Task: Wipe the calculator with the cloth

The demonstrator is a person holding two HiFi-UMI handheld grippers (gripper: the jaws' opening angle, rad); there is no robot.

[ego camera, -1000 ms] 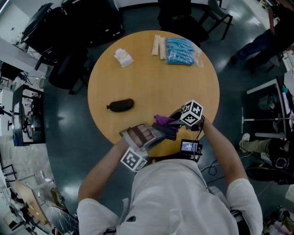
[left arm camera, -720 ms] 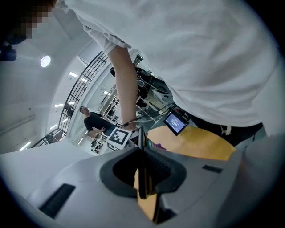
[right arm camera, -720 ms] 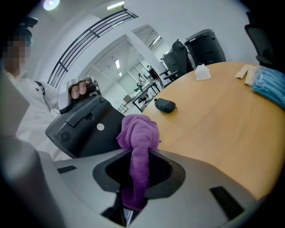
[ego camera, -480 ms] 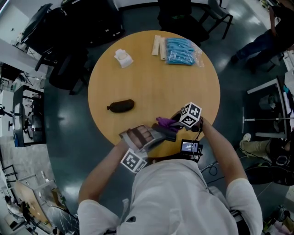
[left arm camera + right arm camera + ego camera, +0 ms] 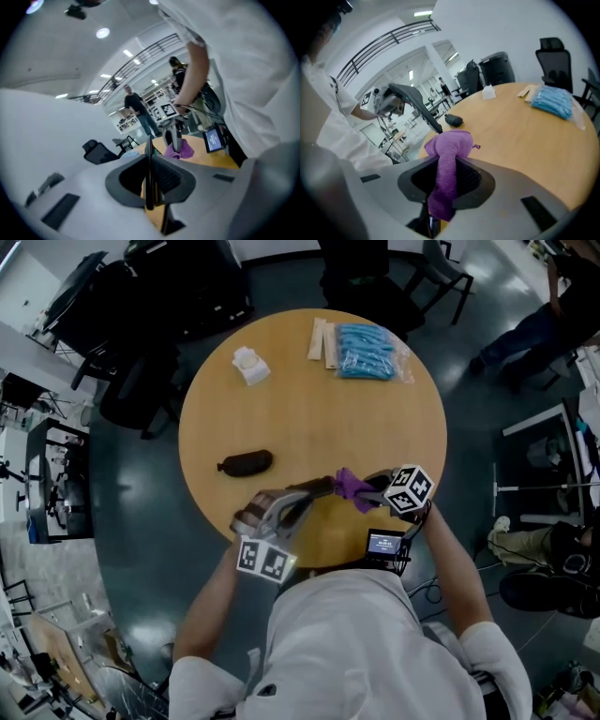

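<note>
My left gripper (image 5: 279,510) is shut on the calculator (image 5: 305,491), a thin dark slab held clear of the round wooden table (image 5: 309,409). In the left gripper view the calculator (image 5: 149,173) shows edge-on between the closed jaws. My right gripper (image 5: 372,491) is shut on a purple cloth (image 5: 352,487), bunched at the calculator's far end. From the right gripper view the cloth (image 5: 447,159) sticks out of the jaws, and the calculator (image 5: 419,108) slants down from the left gripper (image 5: 388,104) until its tip meets the cloth.
A black pouch (image 5: 246,463) lies on the table's left. At the far side lie white crumpled paper (image 5: 250,364), wooden sticks (image 5: 322,338) and a blue packet (image 5: 367,349). A small screen device (image 5: 385,543) sits at the near edge. Office chairs ring the table.
The left gripper has rolled, turning the calculator from face-up to nearly edge-on, and shifted left. The right gripper with the cloth has slid right, off the calculator's face to its end.
</note>
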